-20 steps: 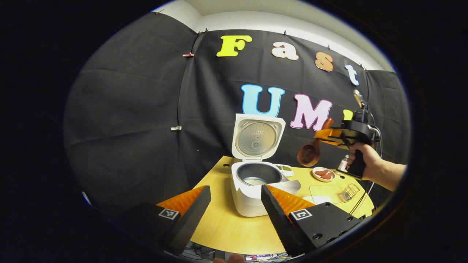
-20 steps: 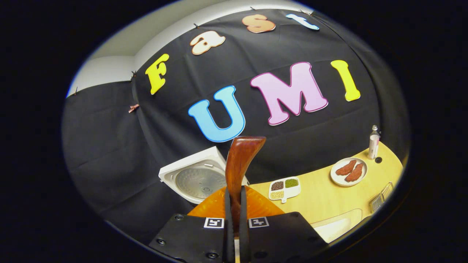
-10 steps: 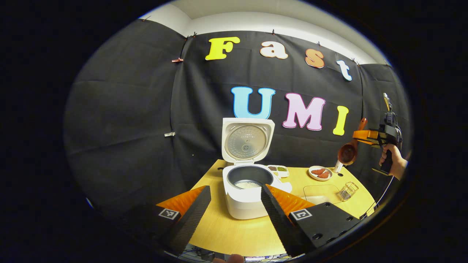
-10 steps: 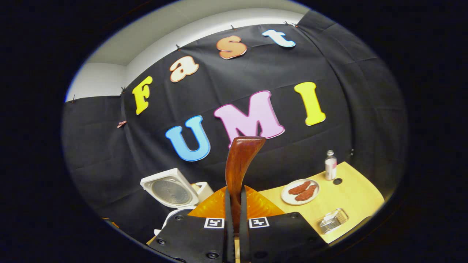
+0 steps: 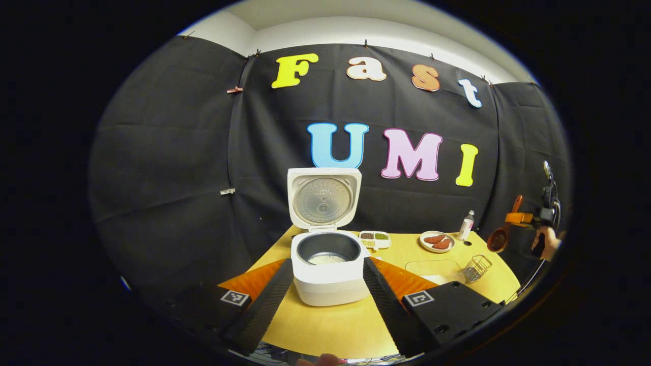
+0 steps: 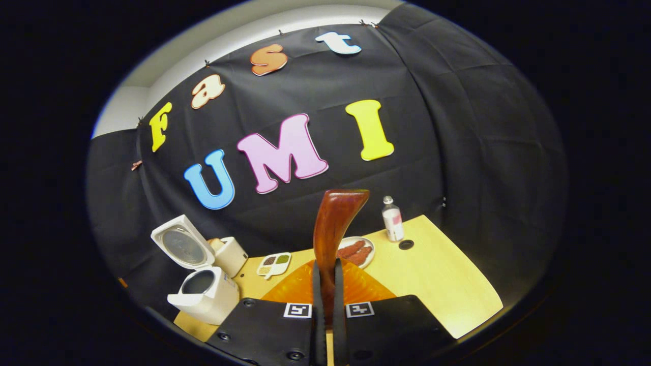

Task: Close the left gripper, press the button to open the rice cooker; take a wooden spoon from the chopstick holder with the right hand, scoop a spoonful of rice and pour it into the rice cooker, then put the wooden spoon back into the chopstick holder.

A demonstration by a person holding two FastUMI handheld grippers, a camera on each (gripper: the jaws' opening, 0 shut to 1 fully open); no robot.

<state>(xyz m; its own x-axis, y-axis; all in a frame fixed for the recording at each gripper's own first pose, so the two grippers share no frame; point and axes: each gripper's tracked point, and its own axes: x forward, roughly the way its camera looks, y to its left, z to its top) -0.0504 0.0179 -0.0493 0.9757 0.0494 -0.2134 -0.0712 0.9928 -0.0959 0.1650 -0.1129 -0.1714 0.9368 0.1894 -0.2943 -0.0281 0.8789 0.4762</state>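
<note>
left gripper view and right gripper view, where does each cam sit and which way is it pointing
Left gripper view: rides on the left gripper, fingers apart, facing the open rice cooker across the table; farther right, a hand holds the right gripper with the wooden spoon.
Right gripper view: rides on the right gripper, fingers clamped on the wooden spoon, facing the table's right end and the bottle.
Shared: rice cooker, plate, divided dish.
</note>
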